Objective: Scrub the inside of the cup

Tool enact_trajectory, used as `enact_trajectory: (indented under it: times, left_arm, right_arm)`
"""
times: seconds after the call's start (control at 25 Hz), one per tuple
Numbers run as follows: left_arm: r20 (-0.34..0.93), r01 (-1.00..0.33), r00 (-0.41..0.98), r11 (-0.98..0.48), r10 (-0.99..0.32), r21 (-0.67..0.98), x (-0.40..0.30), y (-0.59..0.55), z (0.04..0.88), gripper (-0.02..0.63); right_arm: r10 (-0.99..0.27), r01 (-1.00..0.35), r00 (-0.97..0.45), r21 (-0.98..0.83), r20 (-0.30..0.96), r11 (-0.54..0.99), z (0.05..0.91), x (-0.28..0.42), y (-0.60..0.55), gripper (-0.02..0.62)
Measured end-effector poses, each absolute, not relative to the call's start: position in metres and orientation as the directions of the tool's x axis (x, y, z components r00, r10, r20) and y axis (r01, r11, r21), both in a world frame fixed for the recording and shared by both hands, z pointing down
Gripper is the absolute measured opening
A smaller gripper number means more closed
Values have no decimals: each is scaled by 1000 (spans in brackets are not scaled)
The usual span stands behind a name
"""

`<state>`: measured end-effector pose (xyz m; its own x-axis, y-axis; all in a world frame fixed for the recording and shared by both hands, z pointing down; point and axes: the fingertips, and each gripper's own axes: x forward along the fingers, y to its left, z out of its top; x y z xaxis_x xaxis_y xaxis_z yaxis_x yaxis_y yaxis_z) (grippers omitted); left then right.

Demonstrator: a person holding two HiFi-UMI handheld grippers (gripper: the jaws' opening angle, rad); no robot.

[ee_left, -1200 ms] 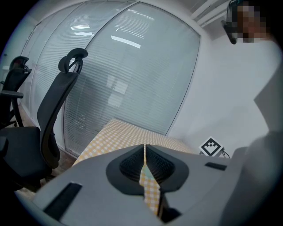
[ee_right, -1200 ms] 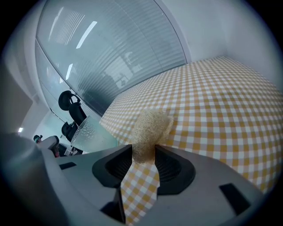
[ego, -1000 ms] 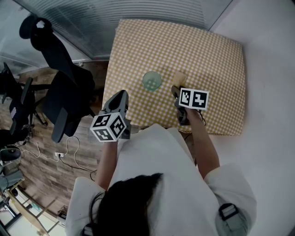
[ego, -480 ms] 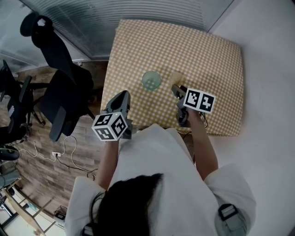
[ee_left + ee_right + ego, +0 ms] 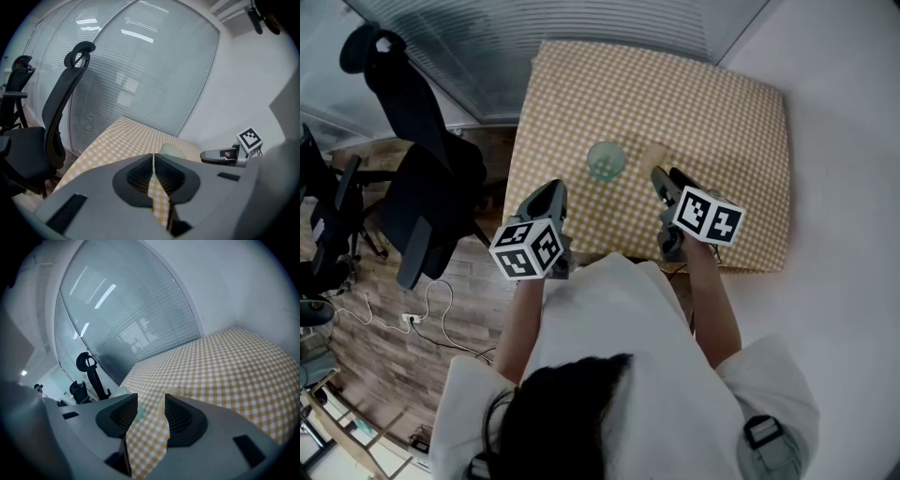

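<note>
Room: wood-look floor (image 5: 384, 352), a slatted glass wall (image 5: 581, 28) behind the table (image 5: 722, 103) and a white wall (image 5: 844, 141) on its right. Black office chairs (image 5: 431, 197) stand at the left, and one is cut off by the picture's edge.
Table: covered by a yellow-and-white checked cloth (image 5: 581, 94). In the head view its near edge is partly hidden behind the person (image 5: 619, 356).
Cup: the pale green, see-through cup (image 5: 607, 161) stands upright on the cloth in the table's near half, apart from both grippers. Its inside is too small to make out from above. The left gripper view shows only its rim over the jaws, and the right gripper view only a sliver beside one jaw.
Tan thing: a small tan object (image 5: 656, 155) lies just right of the cup, faint against the checks and too unclear to identify.
Left hand-held gripper: the left hand-held gripper (image 5: 553, 187) hangs over the table's near left edge, pointing towards the cup. Its jaws are pressed together with nothing between them.
Right hand-held gripper: the right hand-held gripper (image 5: 667, 174) has its jaws wide apart, and they have just been opening. Only checked cloth shows through the gap, so it grips nothing. From above its tips overlap the tan object, and contact cannot be judged.
Person: white top and dark hair. Both hands are hidden under the grippers' bodies.
</note>
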<state>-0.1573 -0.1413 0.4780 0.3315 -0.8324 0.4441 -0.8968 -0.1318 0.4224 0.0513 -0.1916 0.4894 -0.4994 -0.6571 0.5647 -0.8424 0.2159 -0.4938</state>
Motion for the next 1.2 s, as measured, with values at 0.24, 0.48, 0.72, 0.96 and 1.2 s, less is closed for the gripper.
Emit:
enact_trajectory:
  times: [0.24, 0.48, 0.72, 0.96, 1.2]
  left_arm:
    - [427, -893, 360, -174, -829, 416, -146, -142, 470, 18]
    - [363, -864, 419, -243, -833, 440, -136, -140, 459, 19]
    - [350, -863, 458, -314, -817, 397, -116, -133, 457, 18]
    - [331, -839, 513, -382, -792, 387, -94, -121, 448, 18]
    - [314, -832, 533, -419, -786, 364, -79, -105, 448, 15]
  right_arm:
    - [-792, -929, -350, -294, 501, 225, 460, 67, -188, 181]
    - [-834, -937, -329, -264, 443, 230, 441, 53, -175, 179]
    - [-834, -936, -342, -235, 434, 262, 444, 29, -151, 110]
    - [-841, -929, -359, -237, 404, 283, 440, 17, -134, 54]
    - [-835, -931, -362, -207, 414, 300, 448, 15, -120, 37]
